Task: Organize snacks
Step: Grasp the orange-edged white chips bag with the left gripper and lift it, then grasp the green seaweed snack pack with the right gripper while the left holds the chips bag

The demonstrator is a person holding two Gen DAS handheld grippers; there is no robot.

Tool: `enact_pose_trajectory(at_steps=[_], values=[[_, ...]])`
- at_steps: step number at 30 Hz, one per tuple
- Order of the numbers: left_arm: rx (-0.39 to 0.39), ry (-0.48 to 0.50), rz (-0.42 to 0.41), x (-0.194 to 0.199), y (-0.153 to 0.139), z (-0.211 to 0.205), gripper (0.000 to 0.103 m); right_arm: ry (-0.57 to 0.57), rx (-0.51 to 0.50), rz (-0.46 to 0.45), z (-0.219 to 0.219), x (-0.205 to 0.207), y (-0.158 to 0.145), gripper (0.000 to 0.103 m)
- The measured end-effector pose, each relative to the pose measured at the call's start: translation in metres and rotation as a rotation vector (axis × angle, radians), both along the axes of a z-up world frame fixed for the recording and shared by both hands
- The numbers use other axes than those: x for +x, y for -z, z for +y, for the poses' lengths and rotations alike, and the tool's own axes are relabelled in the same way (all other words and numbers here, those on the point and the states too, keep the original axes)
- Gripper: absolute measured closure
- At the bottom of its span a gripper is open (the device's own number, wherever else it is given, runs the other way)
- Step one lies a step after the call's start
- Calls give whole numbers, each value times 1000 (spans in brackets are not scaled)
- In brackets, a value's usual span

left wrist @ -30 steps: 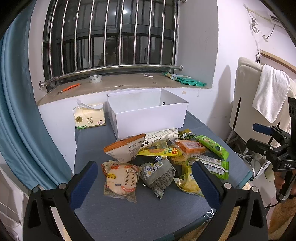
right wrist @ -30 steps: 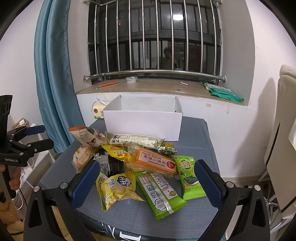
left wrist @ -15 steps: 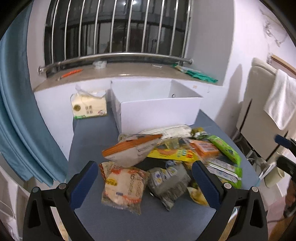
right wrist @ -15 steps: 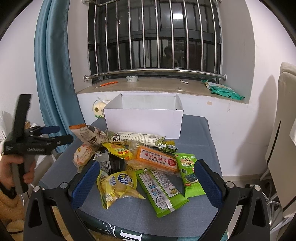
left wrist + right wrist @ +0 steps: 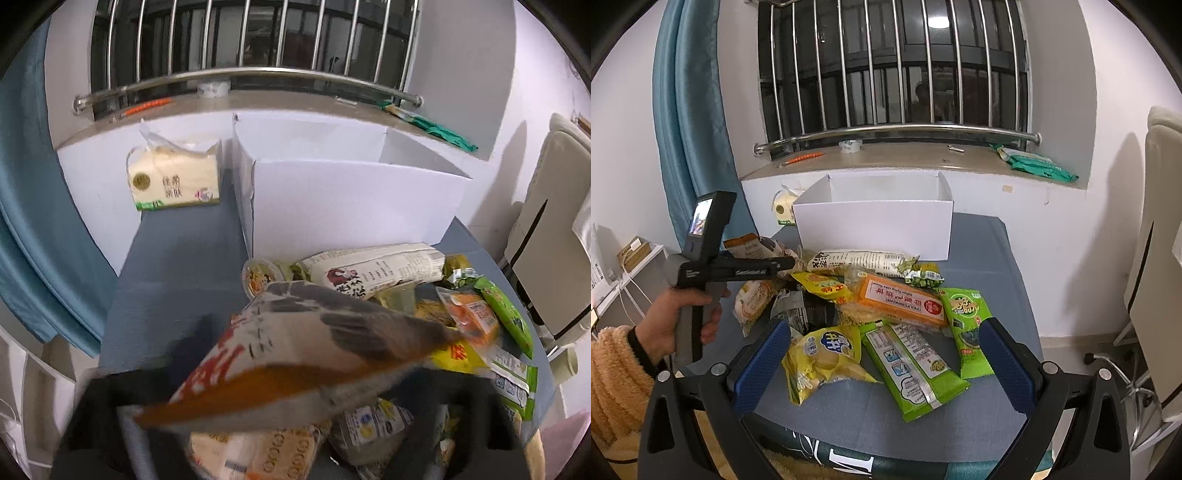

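Note:
Several snack packets lie in a pile on the blue-grey table (image 5: 979, 236) in front of an open white box (image 5: 875, 221), which also shows in the left wrist view (image 5: 351, 199). My left gripper (image 5: 783, 263) reaches in from the left and its fingers stand at the orange-and-white bag (image 5: 757, 249). In the left wrist view that bag (image 5: 295, 354) fills the foreground, blurred, and hides the fingers, so I cannot tell whether they grip it. My right gripper (image 5: 882, 365) is open and empty above the near edge, over a yellow chip bag (image 5: 823, 358) and a green packet (image 5: 912, 365).
A tissue pack (image 5: 173, 177) stands left of the box against the wall. A windowsill with bars (image 5: 886, 155) runs behind. A blue curtain (image 5: 687, 122) hangs at left. A cream chair (image 5: 1160, 221) stands at right. A shelf (image 5: 631, 254) stands low left.
My left gripper has moved forward and down into the pile, up to the orange-and-white bag, which now fills its view. The right gripper has barely moved.

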State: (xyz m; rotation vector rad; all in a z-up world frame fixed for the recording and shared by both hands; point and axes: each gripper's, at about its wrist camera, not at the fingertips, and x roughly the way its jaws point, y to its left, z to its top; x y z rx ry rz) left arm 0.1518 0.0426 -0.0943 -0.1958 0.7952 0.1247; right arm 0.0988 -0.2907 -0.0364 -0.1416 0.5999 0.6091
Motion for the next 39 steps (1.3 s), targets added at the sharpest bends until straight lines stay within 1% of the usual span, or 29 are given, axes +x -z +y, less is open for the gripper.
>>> enact_pose_trajectory(at_steps=[1,3,7,11,14,17,21,25,28,32,33,34,35,36,37,38,39], values=[[-9,-1,7,1,2,2,55,0,0,5,0,1,1,0],[-1,-2,-12,-1,2,4,59,-1,4,14,-1,3,3,0],[-5,-18,-65,-13,-7,11,60,-18,21,44,2,9,8,0],[4,-11,-140,-36,-30,16,61,-41,14,36,14,20,10,0],[7,4,-201,-57,-52,19,61,-85,-45,12,31,35,13,0],[26,33,-254,-84,-73,18,61,-60,-100,25,38,57,22,0],[40,87,-313,-120,-97,14,61,-21,-125,97,29,100,43,0],[41,129,-338,-146,-110,9,61,9,-168,177,16,141,71,0],[44,151,-346,-159,-113,4,61,19,-168,237,4,159,88,0],[31,176,-342,-161,-113,-1,61,40,-201,254,-5,169,105,0],[30,180,-339,-161,-113,-2,61,45,-217,267,-6,171,111,1],[31,183,-337,-161,-111,-3,61,40,-224,287,-7,173,116,6],[31,187,-335,-160,-111,-4,61,26,-225,318,-8,175,123,26],[32,189,-333,-159,-110,-5,61,23,-215,318,-10,174,124,35],[33,190,-328,-157,-109,-6,61,16,-200,311,-13,171,122,37],[32,192,-328,-157,-109,-7,61,1,-183,341,-15,171,121,37],[29,193,-327,-155,-109,-7,61,3,-181,343,-17,170,118,40]])
